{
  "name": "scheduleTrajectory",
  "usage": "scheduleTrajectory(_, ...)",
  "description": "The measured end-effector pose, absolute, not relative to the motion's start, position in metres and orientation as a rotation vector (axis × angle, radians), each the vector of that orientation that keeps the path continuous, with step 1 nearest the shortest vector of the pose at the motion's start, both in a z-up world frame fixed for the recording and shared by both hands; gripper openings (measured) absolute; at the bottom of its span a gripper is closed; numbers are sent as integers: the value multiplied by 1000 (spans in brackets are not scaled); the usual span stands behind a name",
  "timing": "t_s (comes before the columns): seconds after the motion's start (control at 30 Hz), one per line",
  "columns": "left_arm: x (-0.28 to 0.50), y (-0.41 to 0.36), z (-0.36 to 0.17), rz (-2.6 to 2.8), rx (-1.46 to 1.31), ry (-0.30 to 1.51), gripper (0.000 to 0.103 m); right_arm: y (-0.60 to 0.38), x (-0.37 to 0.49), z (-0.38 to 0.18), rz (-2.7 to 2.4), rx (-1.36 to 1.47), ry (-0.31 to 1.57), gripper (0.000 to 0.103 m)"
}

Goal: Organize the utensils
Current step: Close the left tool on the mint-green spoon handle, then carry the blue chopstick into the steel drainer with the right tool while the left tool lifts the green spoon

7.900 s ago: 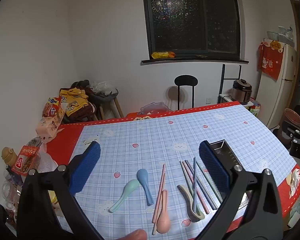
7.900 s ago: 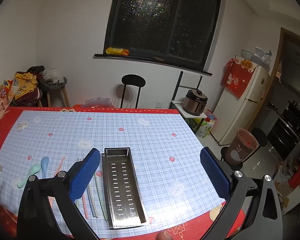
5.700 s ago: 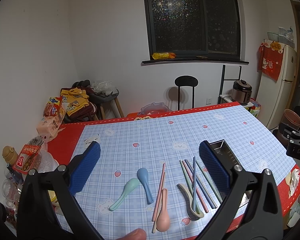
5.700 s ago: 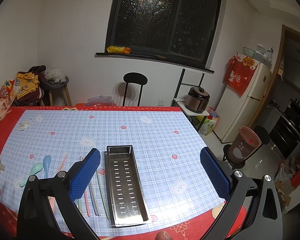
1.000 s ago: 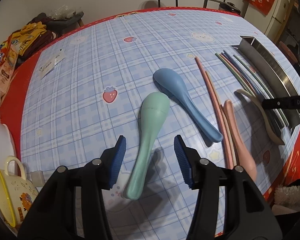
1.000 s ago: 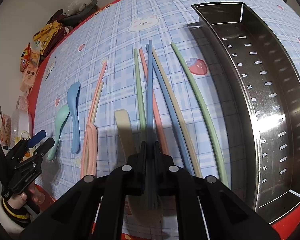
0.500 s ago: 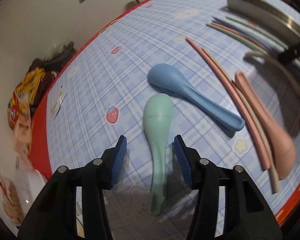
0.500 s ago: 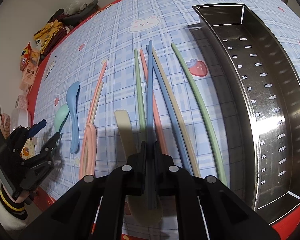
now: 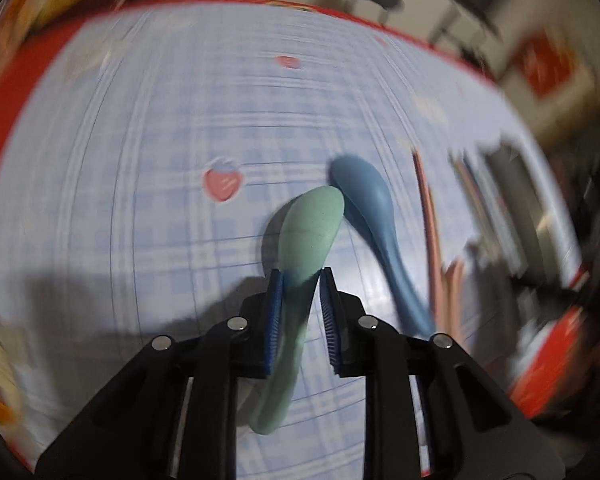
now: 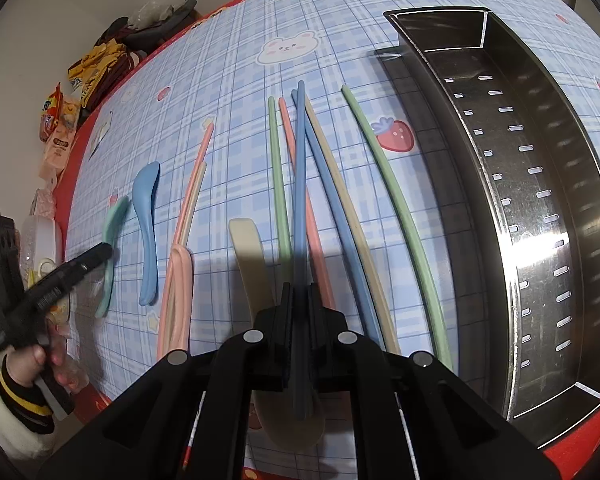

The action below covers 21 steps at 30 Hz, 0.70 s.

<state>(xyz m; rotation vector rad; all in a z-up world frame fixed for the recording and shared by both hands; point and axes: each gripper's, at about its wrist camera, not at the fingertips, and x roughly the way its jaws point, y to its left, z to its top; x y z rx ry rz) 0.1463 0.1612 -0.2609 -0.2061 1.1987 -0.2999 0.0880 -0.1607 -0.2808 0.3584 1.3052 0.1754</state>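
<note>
Left gripper (image 9: 300,276): black frame, blue ribbed pads. Jaws have just been closing; the pads now press both sides of the neck of a mint-green plastic soup spoon (image 9: 306,240), bowl reaching forward past the tips, handle trailing back between the fingers. The view is blurred.

Slate-blue plastic soup spoon (image 9: 370,216): just right of the left gripper's tips, its bowl touching or nearly touching the green bowl; which, cannot be told.

Right gripper (image 10: 299,292): black frame, jaws drawn together on a dark-blue plastic chopstick (image 10: 299,184) that runs straight ahead from the tips, tilted over the others.

Loose chopsticks ahead of the right gripper, lying on the blue plaid tablecloth (image 10: 228,80): pale-green (image 10: 277,168), pink (image 10: 290,136), light-blue (image 10: 332,184) and beige (image 10: 342,184), with a second pale-green one (image 10: 392,184) farther right.

Beige plastic soup spoon (image 10: 248,256): just left of the right gripper's tips, its bowl under the frame.

Pink plastic soup spoon (image 10: 178,296): farther left, beside a pink-and-beige chopstick pair (image 10: 194,192).

Perforated stainless-steel tray (image 10: 596,208): far right of the right gripper, holding no utensils.
</note>
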Motion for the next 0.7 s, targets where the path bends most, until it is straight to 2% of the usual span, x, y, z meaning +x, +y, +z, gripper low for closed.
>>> scheduleTrajectory(0.07, 147, 177, -267, -271, -319, 1220, 11, -161, 88, -281, 177, 357, 1306, 7)
scheduleTrajectory(0.17, 144, 191, -274, -269, -427, 1225, 11, -161, 88, -281, 175, 358, 1306, 7)
scheduleTrajectory(0.47, 129, 161, -273, -250, -215, 1195, 12, -163, 87, -282, 176, 367, 1299, 7)
scheduleTrajectory(0.7, 116, 159, -273, -228, -215, 1171, 13, -165, 88, -284, 195, 390, 1277, 7)
